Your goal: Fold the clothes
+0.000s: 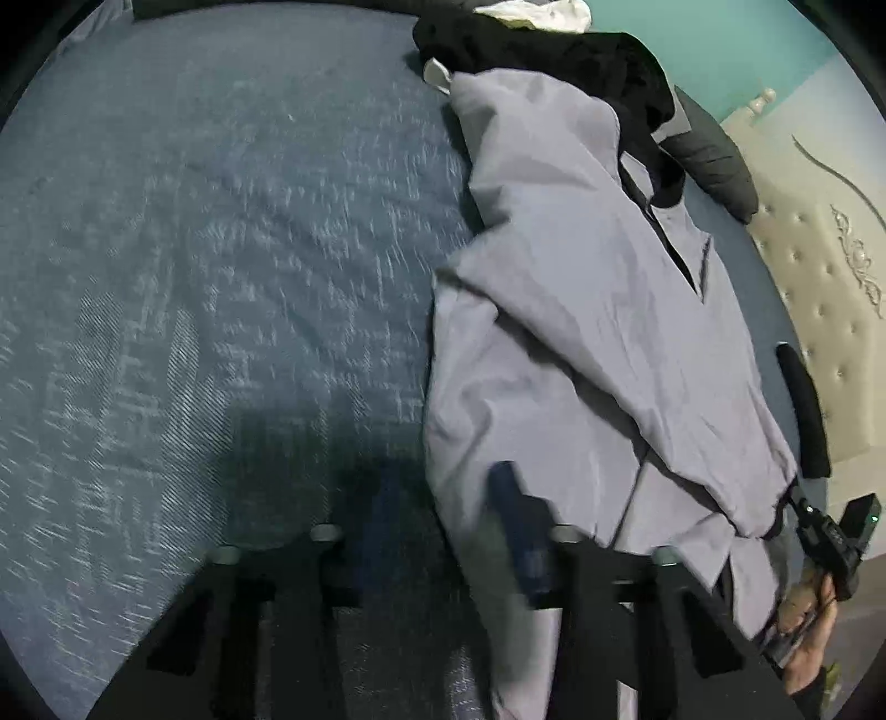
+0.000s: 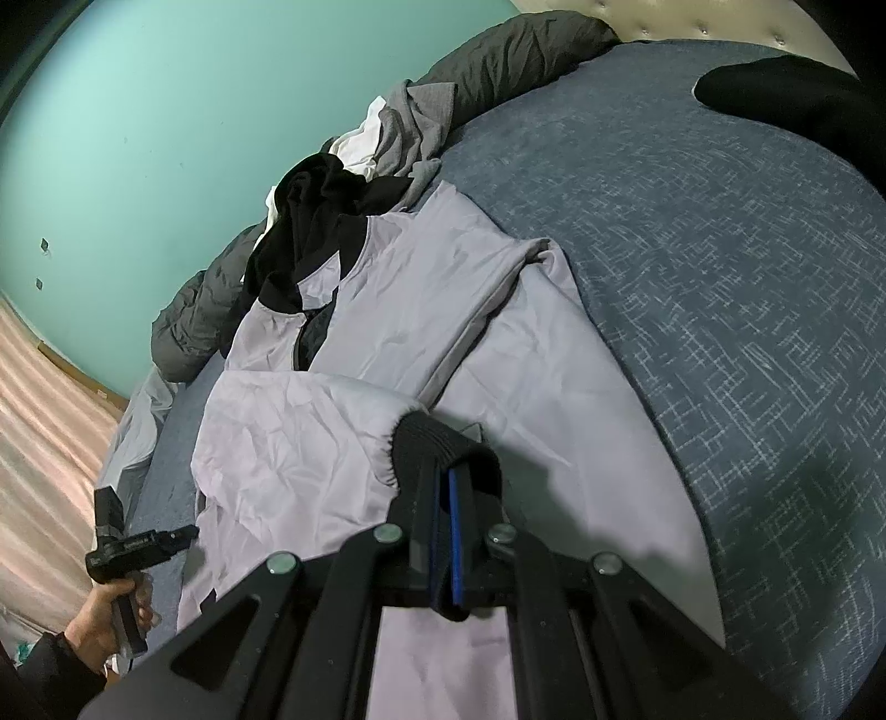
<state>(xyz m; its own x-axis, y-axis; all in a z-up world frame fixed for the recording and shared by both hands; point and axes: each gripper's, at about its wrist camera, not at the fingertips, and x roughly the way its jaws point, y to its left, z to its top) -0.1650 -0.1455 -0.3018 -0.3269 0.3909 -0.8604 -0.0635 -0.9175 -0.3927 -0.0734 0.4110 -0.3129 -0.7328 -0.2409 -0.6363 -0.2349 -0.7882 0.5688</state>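
Bed: blue woven cover, we've got it bare on one side, clothes heaped on the other.
Pile: black garment w/ white and grey pieces bunched at the jacket's collar end, near the teal wall.
Duvet: dark grey roll along the bed edge behind the pile.
Headboard: cream, tufted, just past the jacket in the left wrist view.
In the way: nothing lies over the jacket body; only the black garment overlaps its collar.
Right gripper: we see the fingers closed tight on the black ribbed cuff of a sleeve, blue pads pinched together w/ cuff fabric wrapped round them.
Left gripper: fingers parted a little, blurred; right finger sits over the jacket's edge, left one over bare bed cover, no fabric pinched that we can see.
Left hand: seen from the right wrist view, gripping its handle by the jacket's hem side.
Jacket: pale lilac-grey, black collar trim, lying on the bed, wrinkled, one sleeve folded across the front, other sleeve laid along the side.
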